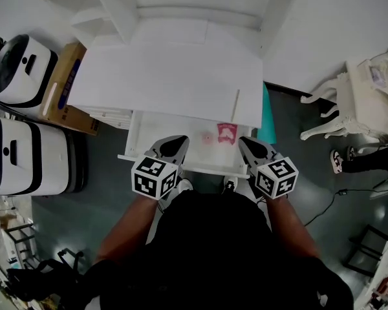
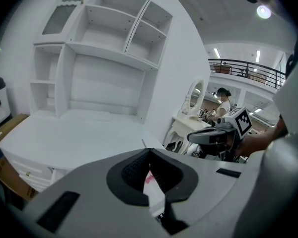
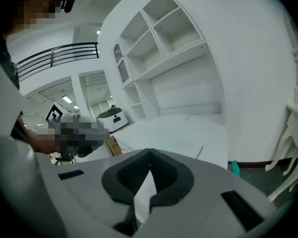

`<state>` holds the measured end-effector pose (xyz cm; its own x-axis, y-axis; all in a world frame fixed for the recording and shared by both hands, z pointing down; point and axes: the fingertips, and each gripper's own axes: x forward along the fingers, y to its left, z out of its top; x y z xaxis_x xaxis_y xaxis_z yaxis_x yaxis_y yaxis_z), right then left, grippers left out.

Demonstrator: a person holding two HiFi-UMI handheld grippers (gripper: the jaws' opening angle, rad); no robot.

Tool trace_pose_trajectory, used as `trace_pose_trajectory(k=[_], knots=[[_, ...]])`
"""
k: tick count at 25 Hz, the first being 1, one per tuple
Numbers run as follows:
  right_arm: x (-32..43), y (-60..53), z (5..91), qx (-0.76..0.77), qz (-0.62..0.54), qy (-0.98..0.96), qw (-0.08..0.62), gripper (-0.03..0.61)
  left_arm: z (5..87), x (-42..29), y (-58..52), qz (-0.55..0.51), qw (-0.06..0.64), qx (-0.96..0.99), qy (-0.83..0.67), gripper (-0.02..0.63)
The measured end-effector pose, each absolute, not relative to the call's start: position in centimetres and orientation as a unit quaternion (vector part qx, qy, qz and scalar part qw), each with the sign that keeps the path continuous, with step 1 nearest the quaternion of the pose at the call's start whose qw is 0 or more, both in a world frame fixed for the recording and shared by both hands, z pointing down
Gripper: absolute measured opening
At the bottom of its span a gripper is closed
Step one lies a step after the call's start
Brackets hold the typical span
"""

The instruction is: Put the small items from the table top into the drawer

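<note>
While left gripper [image 1: 179, 139], right gripper [image 1: 244, 141] sit closed, pink item [image 1: 227, 132] lies beyond fingers [image 1: 171, 148]

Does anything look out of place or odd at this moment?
Nothing is spilled or damaged. One thin stick lies alone near the right front corner of the table top, outside the open drawer, which holds a red-and-white item. The left tool and right tool hover shut and empty.

Thin stick [image 1: 235, 106] on white table top [image 1: 168, 76]
</note>
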<state>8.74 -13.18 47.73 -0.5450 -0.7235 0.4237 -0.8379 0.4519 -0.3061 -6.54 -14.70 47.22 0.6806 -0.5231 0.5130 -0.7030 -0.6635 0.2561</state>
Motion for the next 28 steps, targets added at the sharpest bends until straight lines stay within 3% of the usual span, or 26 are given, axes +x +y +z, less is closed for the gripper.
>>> trace_pose_trajectory(k=[28], knots=[[9.3, -13.3, 49.4, 0.467, 0.25, -0.837, 0.138, 0.031, 48.5, -5.6, -14.7, 0.223, 0.222, 0.885, -0.343, 0.011]])
